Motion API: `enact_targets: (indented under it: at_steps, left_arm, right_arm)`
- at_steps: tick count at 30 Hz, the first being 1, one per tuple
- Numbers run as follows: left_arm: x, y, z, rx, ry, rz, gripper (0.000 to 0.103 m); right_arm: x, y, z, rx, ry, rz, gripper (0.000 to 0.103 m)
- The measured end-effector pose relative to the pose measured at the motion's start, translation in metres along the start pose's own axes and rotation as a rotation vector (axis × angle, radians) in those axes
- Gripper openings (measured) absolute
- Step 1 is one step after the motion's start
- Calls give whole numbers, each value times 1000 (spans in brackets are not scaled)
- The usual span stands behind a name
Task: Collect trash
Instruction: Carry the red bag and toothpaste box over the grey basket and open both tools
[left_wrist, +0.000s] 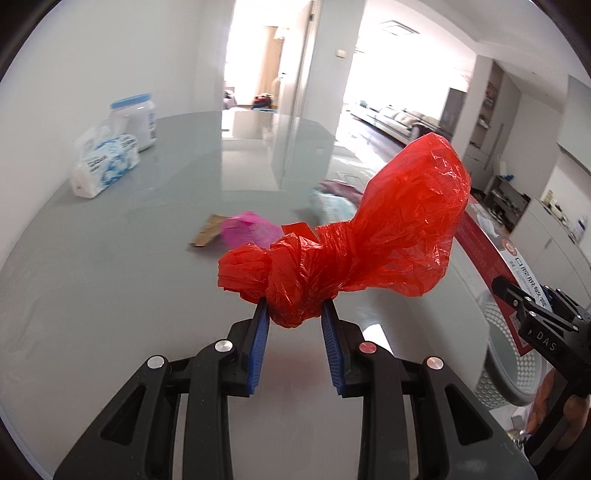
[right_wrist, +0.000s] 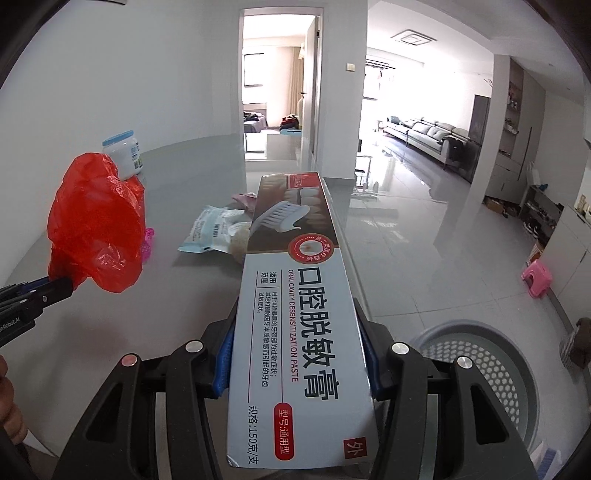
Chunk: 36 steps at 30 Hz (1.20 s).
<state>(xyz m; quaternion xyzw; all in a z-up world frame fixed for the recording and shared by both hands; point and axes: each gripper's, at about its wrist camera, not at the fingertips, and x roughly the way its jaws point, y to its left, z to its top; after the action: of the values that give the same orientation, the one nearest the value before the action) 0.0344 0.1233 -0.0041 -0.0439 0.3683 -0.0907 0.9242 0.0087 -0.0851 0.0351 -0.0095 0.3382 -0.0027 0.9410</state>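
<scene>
Pinching the knotted red bag (left_wrist: 332, 258) between narrowed left fingers (left_wrist: 258, 332), while right fingers (right_wrist: 223, 362) clamp the toothpaste box (right_wrist: 295, 314) above the desk (left_wrist: 110, 295).

The near half of the tabletop (left_wrist: 92, 314) lies bare, so a claw could sweep across it freely. Toward the middle a cluster blocks the way: a cardboard scrap (left_wrist: 207, 230), a pink wrapper (left_wrist: 247, 229) touching it, and a pale blue packet (right_wrist: 210, 230) just beyond. At the far left corner a tissue pack (left_wrist: 105, 162) and a blue-lidded jar (left_wrist: 138, 118) stand together by the wall. Off the right edge, the perforated basket (right_wrist: 491, 369) sits on the floor, its mouth unobstructed from above. A clear lane runs between the tissue pack and the middle cluster.
</scene>
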Motion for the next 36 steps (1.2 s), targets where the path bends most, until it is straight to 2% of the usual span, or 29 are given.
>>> enact_targets:
  at_steps: [13, 19, 26, 36]
  left_arm:
    - [29, -146, -12, 208, 64, -220, 29]
    - [49, -215, -20, 305, 121, -297, 29]
    - [68, -274, -32, 375, 167, -325, 29]
    - [103, -310, -47, 411, 268, -307, 29]
  right_arm:
    - [-62, -130, -69, 212, 32, -217, 52]
    - [-79, -171, -103, 290, 60, -266, 52]
    - [-81, -194, -122, 340, 104, -267, 52]
    - [-60, -220, -133, 408, 170, -259, 52]
